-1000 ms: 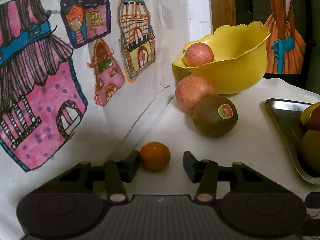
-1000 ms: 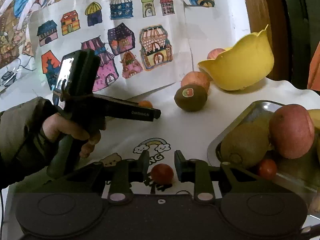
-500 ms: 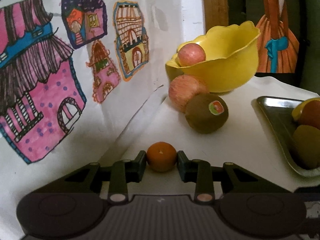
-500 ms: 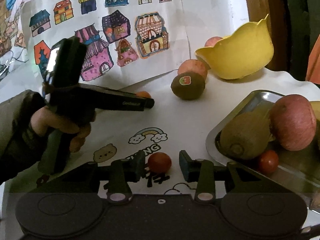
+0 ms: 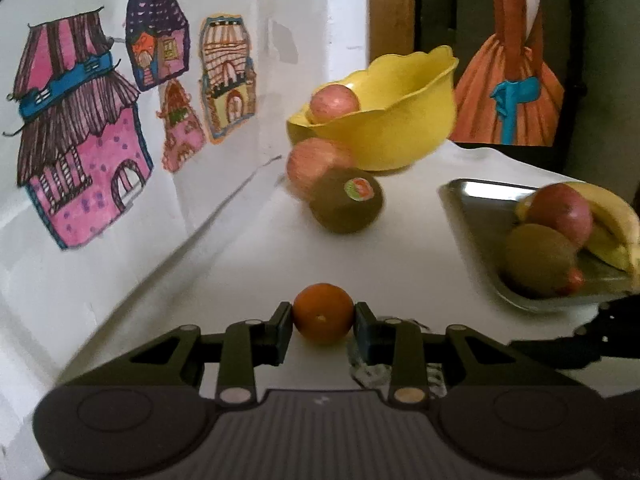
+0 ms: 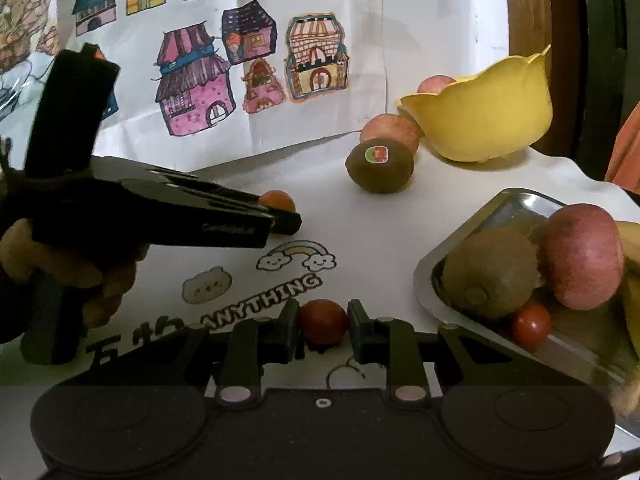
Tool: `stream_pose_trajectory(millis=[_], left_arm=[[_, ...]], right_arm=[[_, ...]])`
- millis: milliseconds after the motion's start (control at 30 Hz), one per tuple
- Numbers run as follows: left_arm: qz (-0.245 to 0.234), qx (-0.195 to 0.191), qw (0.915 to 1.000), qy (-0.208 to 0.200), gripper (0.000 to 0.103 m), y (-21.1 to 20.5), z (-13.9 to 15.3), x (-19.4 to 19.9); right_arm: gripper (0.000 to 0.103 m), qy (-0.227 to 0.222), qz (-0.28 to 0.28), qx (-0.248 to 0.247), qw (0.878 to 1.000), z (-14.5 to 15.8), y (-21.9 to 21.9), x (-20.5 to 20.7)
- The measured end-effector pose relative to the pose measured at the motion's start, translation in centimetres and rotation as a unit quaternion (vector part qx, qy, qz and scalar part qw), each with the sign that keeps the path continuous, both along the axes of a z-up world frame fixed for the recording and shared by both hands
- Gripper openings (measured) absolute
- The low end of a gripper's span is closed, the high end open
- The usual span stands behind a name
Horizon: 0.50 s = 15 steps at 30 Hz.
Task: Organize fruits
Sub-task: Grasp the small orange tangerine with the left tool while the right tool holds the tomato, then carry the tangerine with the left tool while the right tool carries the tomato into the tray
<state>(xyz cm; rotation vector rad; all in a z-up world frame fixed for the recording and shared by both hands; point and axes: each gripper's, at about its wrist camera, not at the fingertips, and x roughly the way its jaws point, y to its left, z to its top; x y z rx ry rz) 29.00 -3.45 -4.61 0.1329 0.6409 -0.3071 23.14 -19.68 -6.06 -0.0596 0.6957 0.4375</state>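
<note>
My left tool (image 5: 323, 322) is clamped on the small orange (image 5: 323, 312), pads on its widest part; it's light, soft-skinned, so I judge a gentle squeeze suits. My right tool (image 6: 323, 326) brackets the tomato (image 6: 322, 321) on the counter (image 6: 380, 232); the pads sit right beside it, but I cannot tell if they grip. Only the right view shows the hand (image 6: 60, 264) holding the left tool, while the left view shows the bowl (image 5: 392, 120) more openly, an apple (image 5: 334, 102) inside.
</note>
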Motion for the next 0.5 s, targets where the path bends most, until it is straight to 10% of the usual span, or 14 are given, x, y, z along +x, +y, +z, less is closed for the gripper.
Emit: stream_pose_trajectory(millis=[500], left_arm=[[-0.064,-0.046,0.9968,-0.012,0.037,-5.5,2.0,-4.1]], right_arm=[[0.028,-0.029,-0.083,0.001,0.996,2.0,-7.4,-5.2]])
